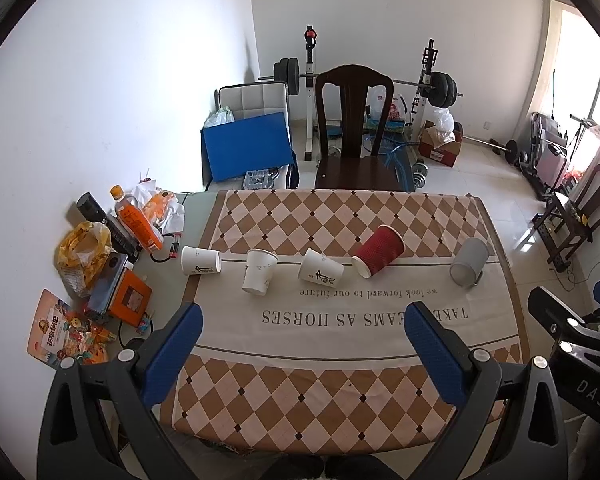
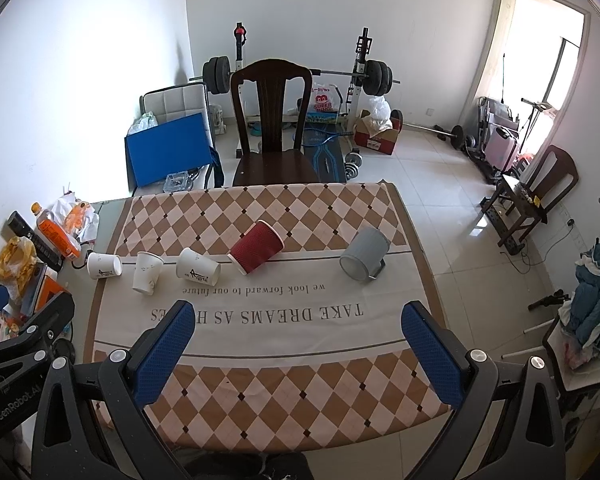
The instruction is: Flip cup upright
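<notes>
Five cups lying tipped on tablecloth (image 1: 340,344), red cup (image 1: 380,251), grey mug (image 1: 469,262)

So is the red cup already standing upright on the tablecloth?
No, the red cup lies tipped on its side on the checked tablecloth, in the row with the white cups and grey mug.

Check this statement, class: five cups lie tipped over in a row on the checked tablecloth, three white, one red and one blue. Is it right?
Not quite. The last cup is grey, not blue, as the right wrist view shows. The rest holds: three white cups and the red cup lie tipped over on the tablecloth.
</notes>
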